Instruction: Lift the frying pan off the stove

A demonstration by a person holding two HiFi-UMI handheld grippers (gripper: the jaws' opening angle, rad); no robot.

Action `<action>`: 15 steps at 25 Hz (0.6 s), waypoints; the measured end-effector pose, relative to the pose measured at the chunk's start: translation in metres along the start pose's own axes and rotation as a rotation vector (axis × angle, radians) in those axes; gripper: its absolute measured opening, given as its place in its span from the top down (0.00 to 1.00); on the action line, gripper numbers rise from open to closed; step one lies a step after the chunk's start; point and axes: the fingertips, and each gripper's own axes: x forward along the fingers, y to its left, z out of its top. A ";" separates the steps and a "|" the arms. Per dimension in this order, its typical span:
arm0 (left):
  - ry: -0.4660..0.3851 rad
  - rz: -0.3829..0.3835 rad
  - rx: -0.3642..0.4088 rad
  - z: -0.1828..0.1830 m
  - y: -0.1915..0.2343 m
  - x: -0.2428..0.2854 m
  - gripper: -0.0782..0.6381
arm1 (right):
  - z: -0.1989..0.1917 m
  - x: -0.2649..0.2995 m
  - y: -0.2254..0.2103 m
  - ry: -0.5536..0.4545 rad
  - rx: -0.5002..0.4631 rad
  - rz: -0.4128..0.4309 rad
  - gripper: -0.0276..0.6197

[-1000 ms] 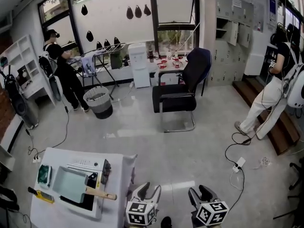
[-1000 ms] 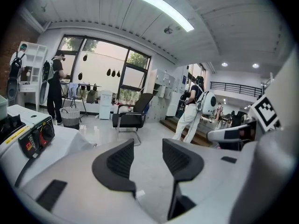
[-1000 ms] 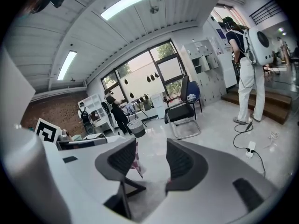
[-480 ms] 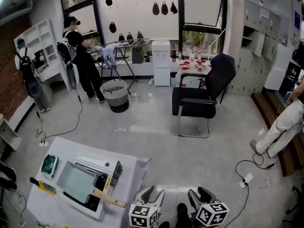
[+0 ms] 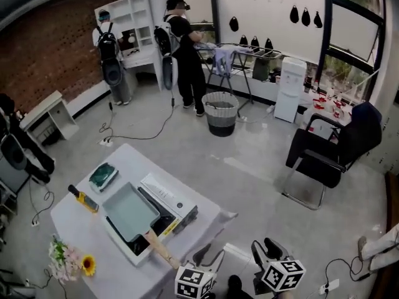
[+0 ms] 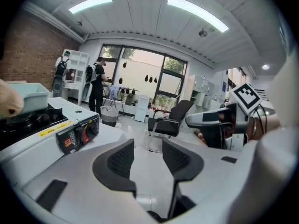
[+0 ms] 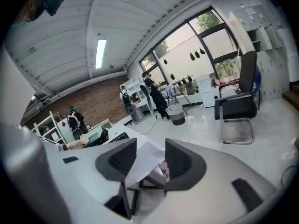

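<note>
pan (image 5: 129, 210) sits on the stove (image 5: 168, 198) on the table (image 5: 78, 226), lower left of head view. its long axis runs upper left to lower right, and the wood handle (image 5: 160, 248) sticks out past the stove toward the table's near corner. left gripper (image 5: 209, 257) is just beside the handle tip, jaws apart w/ nothing btwn them. right gripper (image 5: 267, 251) is further right, well apart, also open & empty. left looks the nearer for the grab. open floor lower right, so room to pull back.
</note>
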 end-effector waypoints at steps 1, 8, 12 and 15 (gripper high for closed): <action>-0.004 0.043 -0.012 0.001 0.004 -0.002 0.65 | 0.005 0.011 0.004 0.022 -0.017 0.045 0.67; -0.023 0.268 -0.142 -0.020 0.035 -0.025 0.65 | 0.002 0.071 0.046 0.167 -0.108 0.287 0.68; -0.042 0.400 -0.216 -0.037 0.051 -0.049 0.65 | -0.011 0.088 0.076 0.240 -0.159 0.407 0.68; -0.065 0.520 -0.276 -0.049 0.061 -0.077 0.65 | -0.023 0.092 0.101 0.295 -0.199 0.502 0.69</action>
